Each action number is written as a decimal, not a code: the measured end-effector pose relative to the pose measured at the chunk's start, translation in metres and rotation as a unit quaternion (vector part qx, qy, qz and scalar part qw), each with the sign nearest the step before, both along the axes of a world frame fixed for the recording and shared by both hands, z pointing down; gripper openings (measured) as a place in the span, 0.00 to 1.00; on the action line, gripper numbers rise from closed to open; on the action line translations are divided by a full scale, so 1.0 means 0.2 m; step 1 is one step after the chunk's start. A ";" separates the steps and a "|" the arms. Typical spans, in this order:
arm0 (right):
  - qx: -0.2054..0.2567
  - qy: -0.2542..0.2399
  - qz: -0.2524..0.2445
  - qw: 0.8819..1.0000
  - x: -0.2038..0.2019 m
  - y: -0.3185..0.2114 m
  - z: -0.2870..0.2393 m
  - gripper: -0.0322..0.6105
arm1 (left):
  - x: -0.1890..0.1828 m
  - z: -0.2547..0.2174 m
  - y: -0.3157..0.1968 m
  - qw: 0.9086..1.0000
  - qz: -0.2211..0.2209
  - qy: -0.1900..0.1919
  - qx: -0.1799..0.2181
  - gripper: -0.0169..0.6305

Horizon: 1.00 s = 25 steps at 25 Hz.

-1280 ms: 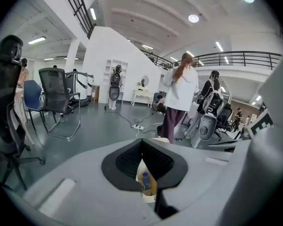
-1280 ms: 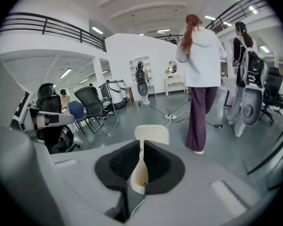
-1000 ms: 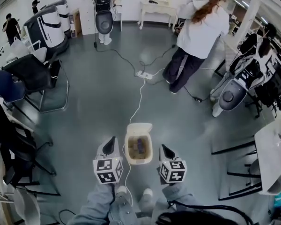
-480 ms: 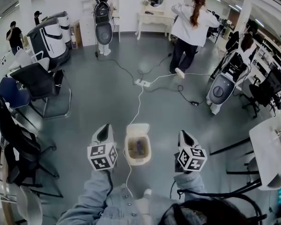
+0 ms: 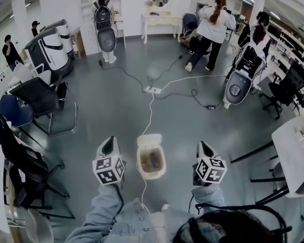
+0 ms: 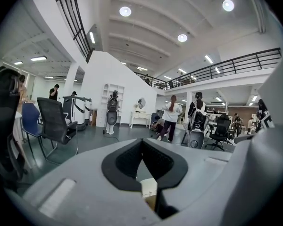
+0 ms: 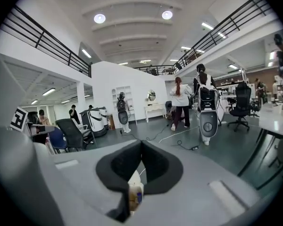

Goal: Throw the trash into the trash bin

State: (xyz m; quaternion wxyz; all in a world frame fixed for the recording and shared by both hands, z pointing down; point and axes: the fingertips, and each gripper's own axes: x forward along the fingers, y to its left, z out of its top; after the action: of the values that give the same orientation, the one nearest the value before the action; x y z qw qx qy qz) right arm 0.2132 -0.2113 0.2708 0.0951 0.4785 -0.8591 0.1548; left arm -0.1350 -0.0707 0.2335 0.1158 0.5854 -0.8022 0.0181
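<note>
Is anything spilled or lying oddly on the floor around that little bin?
Nothing is spilled. The trash bin stands upright with its lid open and trash inside. One oddity: a loose white cable runs from the power strip right up to the bin, a likely tripping hazard.

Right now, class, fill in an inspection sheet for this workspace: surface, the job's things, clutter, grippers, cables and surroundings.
Surface: grey floor, bare around the bin.
Job's things: open trash bin stands on the floor between the two grippers; trash lies inside it.
Clutter: nothing seen.
Grippers: left gripper and right gripper flank the bin, both shut, with nothing between the jaws.
Cables: white cable runs from a power strip past the bin towards the person's feet; black cables cross the floor farther off.
Surroundings: chairs at left, standing machines, a person in a white top far back, white table at right.
</note>
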 end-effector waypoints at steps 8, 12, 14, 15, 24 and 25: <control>-0.004 0.003 -0.011 1.000 -0.02 0.00 0.01 0.05 | 0.08 0.02 -0.02 1.000 0.016 -0.003 -0.009 0.04; 0.013 0.041 -0.025 0.999 -0.05 0.03 0.00 0.05 | 0.09 0.04 0.00 1.000 0.018 0.001 -0.011 0.04; 0.012 0.037 -0.025 0.999 -0.06 0.04 0.00 0.05 | 0.10 0.05 0.00 1.000 0.019 0.003 -0.011 0.04; 0.009 0.032 -0.022 0.999 -0.06 0.04 0.00 0.05 | 0.11 0.05 0.01 1.000 0.019 0.004 -0.011 0.04; 0.005 0.024 -0.014 1.000 -0.07 0.03 -0.01 0.05 | 0.11 0.04 0.01 1.000 0.019 0.004 -0.009 0.04; 0.006 0.026 -0.014 1.000 -0.07 0.04 -0.01 0.05 | 0.11 0.04 0.01 1.000 0.020 0.004 -0.009 0.04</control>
State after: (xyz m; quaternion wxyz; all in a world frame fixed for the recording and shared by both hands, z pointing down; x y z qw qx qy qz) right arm 0.1992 -0.2040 0.2688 0.1162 0.4712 -0.8637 0.1361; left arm -0.1135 -0.0684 0.2417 0.1239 0.6000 -0.7899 0.0252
